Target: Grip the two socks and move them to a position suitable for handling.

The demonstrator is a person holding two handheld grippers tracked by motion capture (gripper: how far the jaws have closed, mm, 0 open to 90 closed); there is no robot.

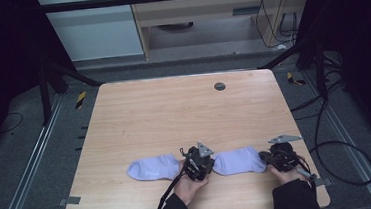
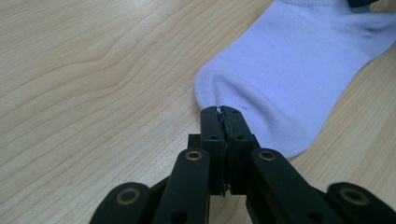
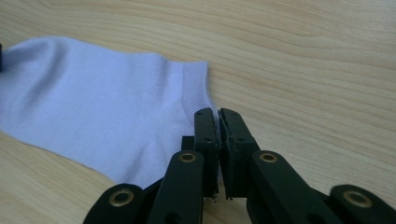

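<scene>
My left gripper [image 2: 221, 112] is clenched on the toe end of a pale lilac sock [image 2: 299, 70], its two black jaws pressed flat together with a thin fold of fabric pinched between the tips. My right gripper [image 3: 218, 114] is clenched too, nipping the ribbed cuff edge at the other end of the same sock [image 3: 93, 107]. From the high view, this sock [image 1: 239, 160] lies flat between the two grippers, near the front edge of the wooden table [image 1: 174, 110], right of centre.

A second sock [image 1: 153, 167] of the same colour lies just left of my left gripper [image 1: 199, 164], also flat, toe pointing left. My right gripper [image 1: 273, 159] sits at the far right, close to the table's front corner.

I judge the sock to be very light, soft and limp. It will sag and fold wherever it is unsupported, so holding both ends keeps it spread. The knit should not slip, yet only a thin edge is caught at each end, so a sharp tug could pull it free.
</scene>
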